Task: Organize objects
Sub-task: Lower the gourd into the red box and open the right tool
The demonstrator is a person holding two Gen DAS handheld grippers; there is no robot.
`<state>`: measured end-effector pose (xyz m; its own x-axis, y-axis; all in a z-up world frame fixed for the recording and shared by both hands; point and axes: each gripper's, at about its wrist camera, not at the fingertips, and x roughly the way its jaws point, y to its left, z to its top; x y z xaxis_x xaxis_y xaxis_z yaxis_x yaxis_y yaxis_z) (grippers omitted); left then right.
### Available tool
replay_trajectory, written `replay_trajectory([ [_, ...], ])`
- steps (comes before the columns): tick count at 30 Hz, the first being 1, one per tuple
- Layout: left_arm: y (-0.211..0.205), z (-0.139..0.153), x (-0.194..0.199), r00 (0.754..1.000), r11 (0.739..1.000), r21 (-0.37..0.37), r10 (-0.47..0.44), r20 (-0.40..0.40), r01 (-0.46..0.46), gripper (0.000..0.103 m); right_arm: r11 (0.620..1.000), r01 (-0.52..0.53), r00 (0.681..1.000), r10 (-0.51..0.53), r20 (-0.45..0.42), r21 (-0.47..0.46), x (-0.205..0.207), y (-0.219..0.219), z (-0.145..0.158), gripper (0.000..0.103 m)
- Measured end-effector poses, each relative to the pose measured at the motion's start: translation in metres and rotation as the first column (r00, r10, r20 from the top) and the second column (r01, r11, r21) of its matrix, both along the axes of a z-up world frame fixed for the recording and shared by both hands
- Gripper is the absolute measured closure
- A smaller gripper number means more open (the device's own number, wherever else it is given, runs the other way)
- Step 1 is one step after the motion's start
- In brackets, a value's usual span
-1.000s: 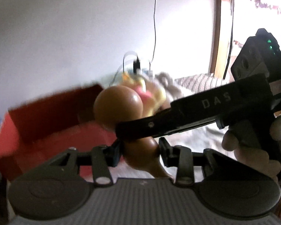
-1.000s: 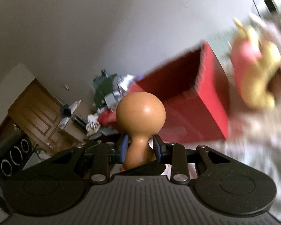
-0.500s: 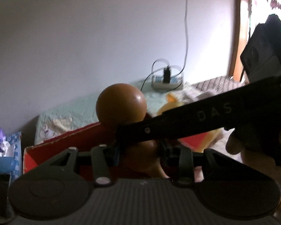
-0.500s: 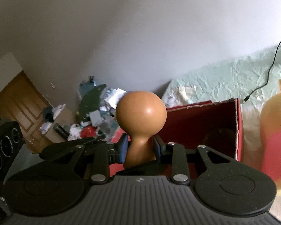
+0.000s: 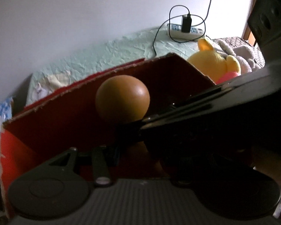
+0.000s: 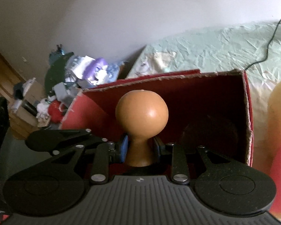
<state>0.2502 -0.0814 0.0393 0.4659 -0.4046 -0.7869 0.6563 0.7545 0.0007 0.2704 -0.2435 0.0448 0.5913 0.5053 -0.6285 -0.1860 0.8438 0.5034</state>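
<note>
An orange-brown wooden gourd (image 6: 142, 110) with a round head and a narrow neck hangs over the open red cardboard box (image 6: 246, 112). My right gripper (image 6: 140, 148) is shut on its neck. In the left wrist view the gourd's head (image 5: 122, 98) stands before the box's inner wall (image 5: 65, 116). My left gripper (image 5: 138, 150) grips the gourd lower down, and its right finger is hidden behind the right gripper's body (image 5: 224, 101). The left gripper's fingers (image 6: 65, 136) reach in from the left.
A dark round thing (image 6: 209, 133) lies inside the box. A yellow plush bear (image 5: 213, 65) sits right of the box on the pale green bed sheet (image 6: 206, 48). A power strip with charger (image 5: 185, 31) lies by the wall. A clutter pile (image 6: 74, 78) stands left.
Both grippers have carried the gourd down and toward the red box. The box now fills the view behind the gourd's head, and the plush bear has slid off to the right.
</note>
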Motion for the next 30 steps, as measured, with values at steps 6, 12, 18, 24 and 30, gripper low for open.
replay_trajectory([
  [6, -0.003, -0.005, 0.008, 0.997, 0.999, 0.043, -0.011, -0.078, 0.015, 0.059, 0.997, 0.002, 0.997, -0.008, -0.075, -0.076, 0.007, 0.009, -0.006, 0.072],
  [12, -0.004, -0.011, 0.015, 0.989, 0.998, 0.066, 0.002, -0.145, 0.008, 0.058, 0.992, -0.013, 0.994, -0.001, -0.107, -0.125, 0.008, 0.013, -0.01, 0.071],
  [18, -0.007, -0.012, 0.014, 0.992, 0.995, 0.096, 0.003, -0.129, 0.01, 0.051, 0.992, -0.009, 0.993, -0.006, -0.118, -0.127, 0.008, 0.01, -0.012, 0.07],
  [24, -0.01, -0.007, 0.004, 0.999, 0.992, 0.129, -0.005, -0.034, 0.01, 0.044, 0.992, -0.009, 0.994, -0.005, -0.112, -0.126, 0.006, 0.009, -0.012, 0.07],
  [30, -0.01, -0.006, 0.003, 1.0, 0.99, 0.138, 0.0, -0.013, 0.002, 0.044, 0.991, 0.007, 0.996, -0.018, -0.089, -0.131, 0.004, 0.009, -0.011, 0.071],
])
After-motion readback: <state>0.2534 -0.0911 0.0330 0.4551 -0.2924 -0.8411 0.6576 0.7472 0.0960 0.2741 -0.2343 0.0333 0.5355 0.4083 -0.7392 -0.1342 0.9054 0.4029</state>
